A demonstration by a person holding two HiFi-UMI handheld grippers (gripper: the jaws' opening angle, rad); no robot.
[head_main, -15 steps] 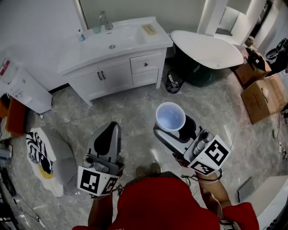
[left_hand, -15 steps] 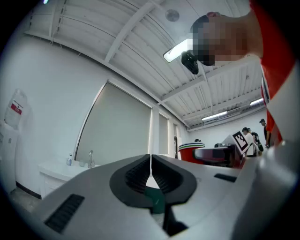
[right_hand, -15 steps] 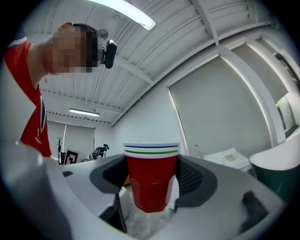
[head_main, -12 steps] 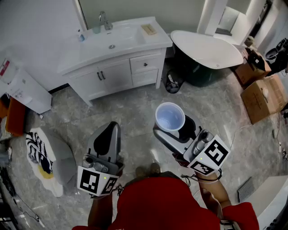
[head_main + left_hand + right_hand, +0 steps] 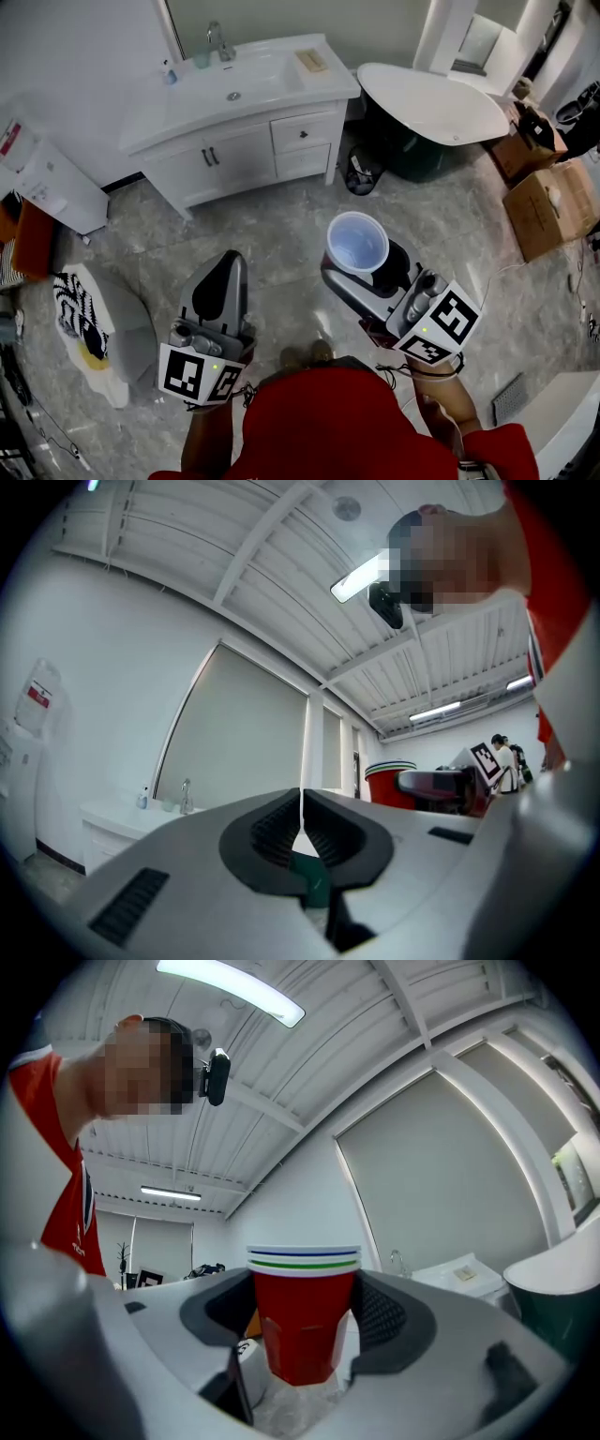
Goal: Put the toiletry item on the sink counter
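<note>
A red plastic cup (image 5: 356, 242) with a white inside and coloured rim stripes stands upright between the jaws of my right gripper (image 5: 363, 260), which is shut on it over the floor. The right gripper view shows the cup (image 5: 302, 1321) clamped at its sides by the dark pads. My left gripper (image 5: 225, 262) hangs beside it at the left, shut with nothing in it; its jaws meet in the left gripper view (image 5: 302, 803). The white sink counter (image 5: 281, 94) with a faucet (image 5: 217, 42) stands well ahead, at the top of the head view.
On the counter are a small bottle (image 5: 169, 73), a glass (image 5: 202, 61) and a tan bar (image 5: 311, 62). A bathtub (image 5: 431, 98) stands at the right of the vanity, a bin (image 5: 361, 173) between them. Cardboard boxes (image 5: 548, 202) lie at the right, a cushion (image 5: 94, 328) at the left.
The left gripper has drifted slightly to the left and down. The right gripper and the cup have barely moved.
</note>
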